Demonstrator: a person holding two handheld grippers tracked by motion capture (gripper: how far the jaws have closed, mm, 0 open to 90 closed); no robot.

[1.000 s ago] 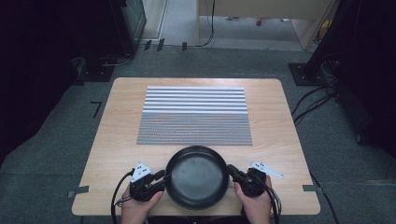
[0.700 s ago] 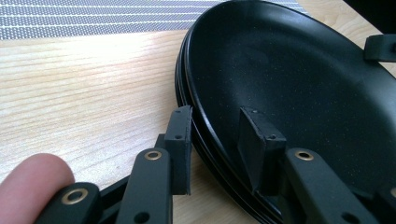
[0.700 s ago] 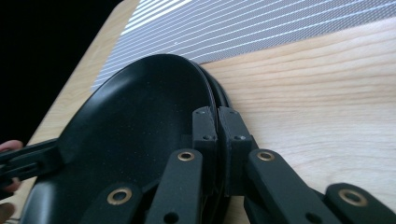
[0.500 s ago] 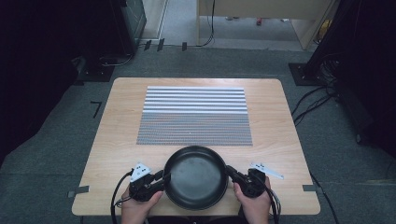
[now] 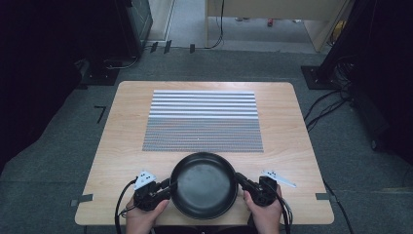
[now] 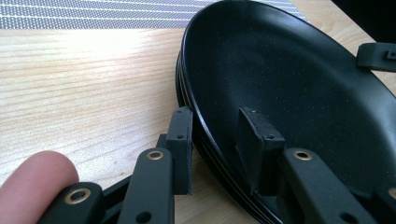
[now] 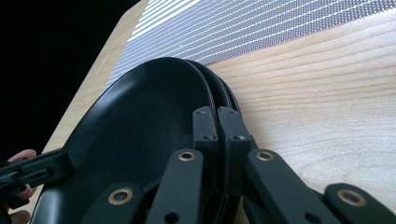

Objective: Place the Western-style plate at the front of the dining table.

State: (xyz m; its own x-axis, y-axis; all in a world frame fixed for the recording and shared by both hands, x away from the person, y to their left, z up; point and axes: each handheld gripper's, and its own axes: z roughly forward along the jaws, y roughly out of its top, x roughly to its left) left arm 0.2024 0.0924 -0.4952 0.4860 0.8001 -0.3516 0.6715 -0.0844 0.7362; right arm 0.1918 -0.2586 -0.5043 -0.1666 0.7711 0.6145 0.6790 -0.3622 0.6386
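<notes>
We see a black pan (image 5: 203, 184) sitting between our two claws. Our right claw (image 5: 239, 178) pinches tight on the pan's edge. Our left claw (image 5: 170, 186) has one jaw on each side of the rim, with gaps showing.

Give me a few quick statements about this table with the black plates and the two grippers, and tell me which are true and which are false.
1. The right gripper is clamped on the rim of the stack of black plates. True.
2. The left gripper has both jaws outside the plates. False: one jaw is inside the top plate and one outside the rim, with a gap showing.
3. The plates sit on top of the striped mat. False: they sit on bare wood of the table, nearer the person than the mat.
4. The grippers are on opposite sides of the plates. True.
5. The top plate holds food. False: it is empty.
</notes>
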